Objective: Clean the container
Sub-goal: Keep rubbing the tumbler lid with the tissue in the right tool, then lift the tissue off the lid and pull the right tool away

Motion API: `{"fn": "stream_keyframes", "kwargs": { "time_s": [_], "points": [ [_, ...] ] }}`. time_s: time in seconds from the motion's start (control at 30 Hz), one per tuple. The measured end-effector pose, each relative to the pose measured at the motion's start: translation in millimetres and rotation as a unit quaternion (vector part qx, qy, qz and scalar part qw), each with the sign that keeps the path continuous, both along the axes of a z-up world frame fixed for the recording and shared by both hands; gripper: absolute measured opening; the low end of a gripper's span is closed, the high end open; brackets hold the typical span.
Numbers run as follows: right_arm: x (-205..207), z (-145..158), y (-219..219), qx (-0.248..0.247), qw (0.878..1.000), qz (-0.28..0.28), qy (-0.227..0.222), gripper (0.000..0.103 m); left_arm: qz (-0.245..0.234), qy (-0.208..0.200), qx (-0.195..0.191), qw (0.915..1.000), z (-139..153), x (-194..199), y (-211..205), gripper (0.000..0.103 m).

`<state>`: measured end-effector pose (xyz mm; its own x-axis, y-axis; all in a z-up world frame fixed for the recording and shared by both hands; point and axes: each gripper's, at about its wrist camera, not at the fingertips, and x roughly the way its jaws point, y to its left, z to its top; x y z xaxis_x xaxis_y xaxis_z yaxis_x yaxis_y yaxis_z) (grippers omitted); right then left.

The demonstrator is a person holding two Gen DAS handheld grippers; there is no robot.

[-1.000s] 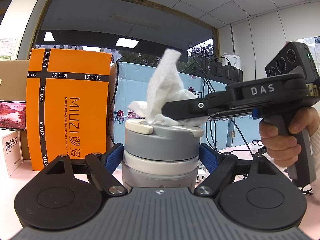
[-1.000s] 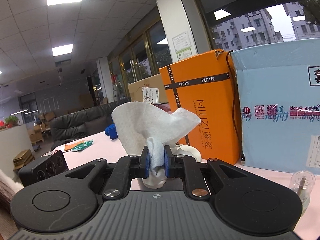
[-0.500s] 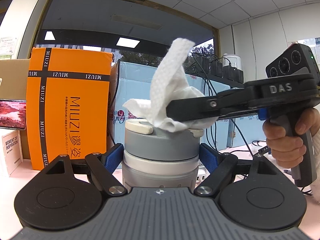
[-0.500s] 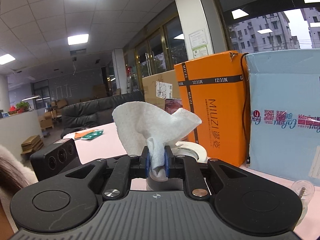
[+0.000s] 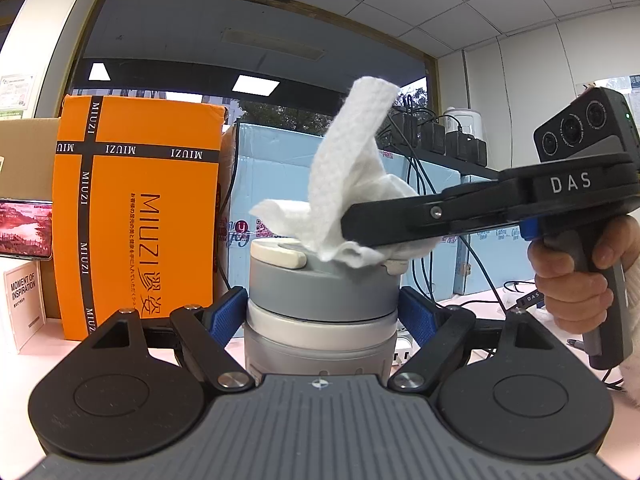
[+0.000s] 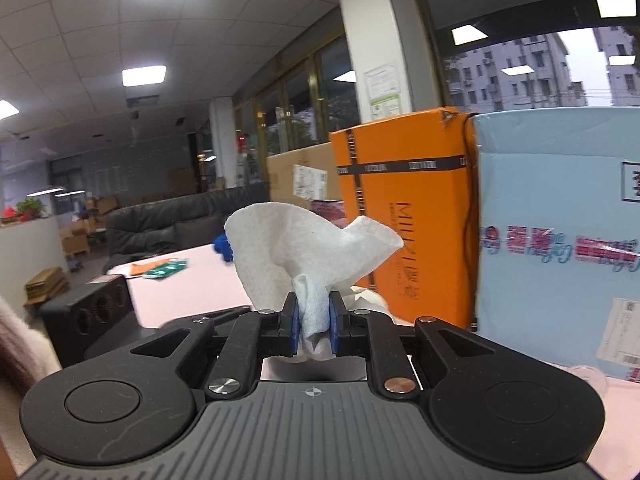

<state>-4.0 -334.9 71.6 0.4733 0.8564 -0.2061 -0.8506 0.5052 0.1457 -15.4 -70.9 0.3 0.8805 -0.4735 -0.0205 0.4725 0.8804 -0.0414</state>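
**On the pink table, container clamped and wiped**

Between the left gripper (image 5: 322, 312) fingers, standing upright: grey container (image 5: 322, 300), squeezed at both sides. Just above its lid, pinched tight in the right gripper (image 6: 313, 322): white cloth (image 5: 352, 196), lower folds touching the lid top.

Pretty standard open office here: white tiled ceiling (image 6: 240, 12) with lit square light panels (image 6: 144, 76), a big dark window (image 5: 256, 76) facing apartment blocks (image 6: 516, 76), a white pillar (image 6: 380, 40), and a dark leather sofa (image 6: 176, 220) further back.
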Motion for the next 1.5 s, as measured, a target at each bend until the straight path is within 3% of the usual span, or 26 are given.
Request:
{"fn": "stream_keyframes", "kwargs": {
  "time_s": [0.43,0.7,1.03,1.23,1.5],
  "points": [
    [6.2,-3.6,7.0,0.013,0.999,-0.032,0.004,0.013,-0.002,-0.001,0.001,1.0,1.7,3.5,0.8,0.08],
    [3.3,-1.4,2.9,0.004,0.996,-0.085,0.006,0.013,-0.002,-0.002,0.003,1.0,2.0,0.3,-0.8,0.08],
    [-33.7,-4.6,10.3,0.002,0.993,-0.114,0.0,0.014,0.0,-0.005,0.007,1.0,1.9,-1.2,-2.2,0.08],
    [-60.5,-7.7,1.3,0.006,0.987,-0.16,0.001,0.014,0.004,-0.007,0.005,1.0,1.4,-4.7,-2.0,0.08],
    [-97.1,-11.9,-11.7,0.008,0.974,-0.225,0.0,0.014,0.033,-0.059,0.014,0.9976,5.1,-24.5,-4.2,0.086]
  ]
}}
